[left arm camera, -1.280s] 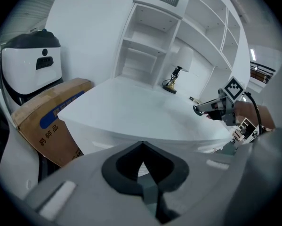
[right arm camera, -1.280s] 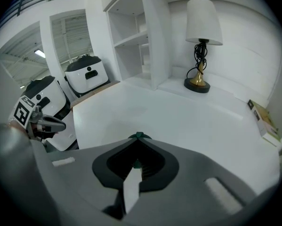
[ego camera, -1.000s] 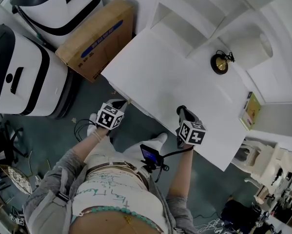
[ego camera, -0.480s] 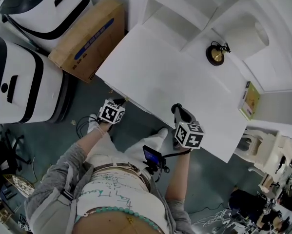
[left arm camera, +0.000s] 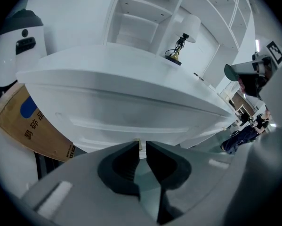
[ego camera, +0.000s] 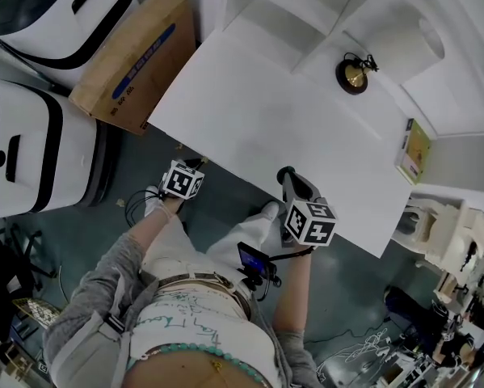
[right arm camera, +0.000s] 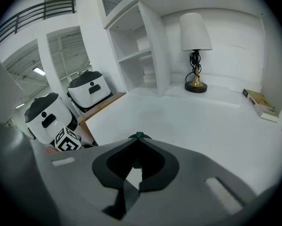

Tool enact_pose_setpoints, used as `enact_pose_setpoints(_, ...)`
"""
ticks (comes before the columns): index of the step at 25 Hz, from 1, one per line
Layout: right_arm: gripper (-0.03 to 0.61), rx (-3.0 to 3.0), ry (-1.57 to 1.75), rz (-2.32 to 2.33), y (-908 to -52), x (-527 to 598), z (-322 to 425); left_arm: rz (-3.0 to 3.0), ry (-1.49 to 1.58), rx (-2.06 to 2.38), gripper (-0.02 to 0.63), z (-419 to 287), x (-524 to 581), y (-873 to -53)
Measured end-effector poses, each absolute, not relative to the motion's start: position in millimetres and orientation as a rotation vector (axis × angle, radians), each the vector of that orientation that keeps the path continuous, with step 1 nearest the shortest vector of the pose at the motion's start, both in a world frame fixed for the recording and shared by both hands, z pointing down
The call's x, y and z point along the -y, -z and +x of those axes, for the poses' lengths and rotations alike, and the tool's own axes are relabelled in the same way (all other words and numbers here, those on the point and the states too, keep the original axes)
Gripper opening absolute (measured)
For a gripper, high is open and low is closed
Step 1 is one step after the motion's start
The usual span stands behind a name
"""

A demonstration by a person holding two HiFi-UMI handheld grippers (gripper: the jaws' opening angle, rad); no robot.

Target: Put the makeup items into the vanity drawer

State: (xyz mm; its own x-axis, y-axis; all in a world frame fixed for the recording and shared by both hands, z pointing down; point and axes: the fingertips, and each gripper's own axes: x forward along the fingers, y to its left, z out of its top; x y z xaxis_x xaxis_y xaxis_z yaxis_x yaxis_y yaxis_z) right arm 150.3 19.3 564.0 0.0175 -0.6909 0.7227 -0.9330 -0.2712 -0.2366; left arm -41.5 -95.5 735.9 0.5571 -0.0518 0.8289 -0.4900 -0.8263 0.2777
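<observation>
- Right gripper (right arm camera: 138, 139) pinched together on a small dark green item (right arm camera: 139, 135), whose end pokes out past the tips. Held above the vanity top (ego camera: 290, 128), just inside its front edge.
- Left gripper (left arm camera: 141, 143) held low, facing the vanity's front. Jaws narrow, with a slim gap between them. Small pale knob (left arm camera: 138, 143) just at the tips; contact not determinable.
- Drawer front (left arm camera: 131, 117) directly below the overhanging top edge, apparently flush with the vanity's face.
- Broad white working surface from front edge to back.
- Cardboard box (ego camera: 132, 59) against the vanity's left end, with two white machines (ego camera: 31, 148) beside it.
- Lamp (ego camera: 352, 75) at the back edge near the shelves (ego camera: 282, 6). Book (ego camera: 416, 150) flat near the right end.
</observation>
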Motion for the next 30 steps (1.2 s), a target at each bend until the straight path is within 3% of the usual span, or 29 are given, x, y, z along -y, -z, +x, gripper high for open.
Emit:
enact_pose_setpoints(22, 0.029, 1.673, -1.158, 1.991, -568, -30, 145, 2.255, -1.342, 0.399, 0.126, -32, 95, -778)
enact_pose_setpoints(30, 0.029, 1.672, -1.169, 1.969, -573, -27, 145, 2.239, -1.384, 0.397, 0.126, -29, 100, -790)
